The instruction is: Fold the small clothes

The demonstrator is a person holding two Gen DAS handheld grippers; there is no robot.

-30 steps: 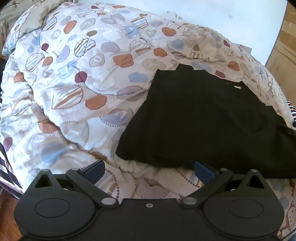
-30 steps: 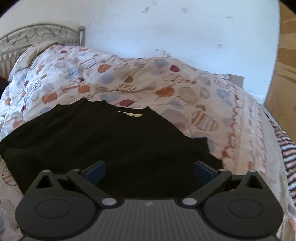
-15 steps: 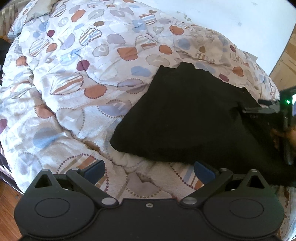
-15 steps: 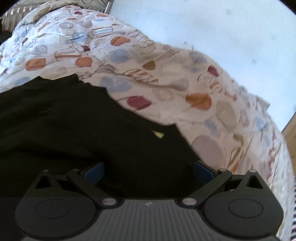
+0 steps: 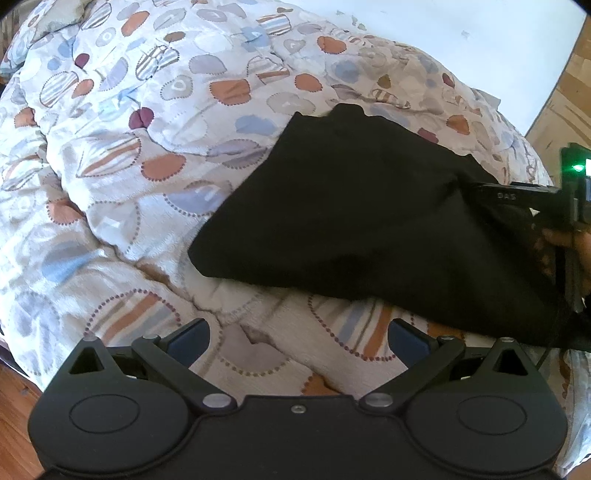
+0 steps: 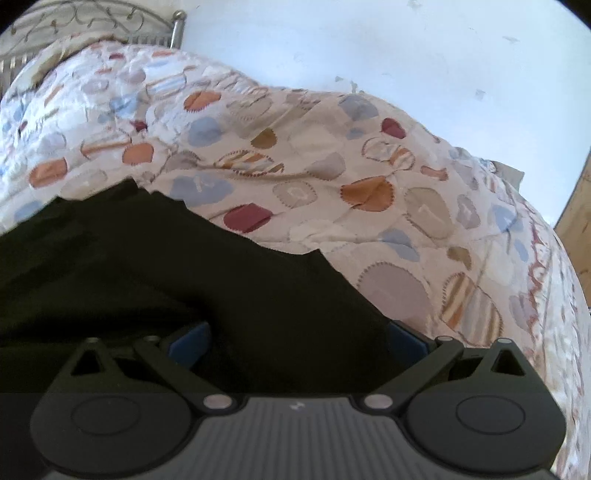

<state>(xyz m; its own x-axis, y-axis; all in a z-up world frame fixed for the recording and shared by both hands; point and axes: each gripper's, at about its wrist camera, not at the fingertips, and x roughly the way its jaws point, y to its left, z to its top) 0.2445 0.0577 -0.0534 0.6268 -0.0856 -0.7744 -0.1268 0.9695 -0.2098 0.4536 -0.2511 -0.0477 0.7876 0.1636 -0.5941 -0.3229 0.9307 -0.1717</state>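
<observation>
A black garment (image 5: 362,218) lies flat on the patterned quilt (image 5: 155,155), its near-left corner pointing toward my left gripper (image 5: 297,339). That gripper is open and hovers over bare quilt just short of the garment's near edge. At the right edge of the left wrist view, the right gripper's body (image 5: 517,194) sits on the garment's right side. In the right wrist view the black garment (image 6: 184,280) fills the lower left. My right gripper (image 6: 297,341) is open, low over the cloth, with black fabric lying between its blue pads (image 6: 190,343).
The quilt (image 6: 369,177) covers a bed with a metal headboard (image 6: 92,22) at the far left. A white wall (image 6: 369,48) runs behind it, wooden boards (image 5: 561,103) stand at the right, and wood floor (image 5: 18,413) shows at the lower left. A hand (image 5: 565,240) holds the right gripper.
My right gripper has dropped toward the garment's right side and come into the left wrist view. The left gripper has shifted slightly closer to the near-left corner. Both jaws stay wide.
</observation>
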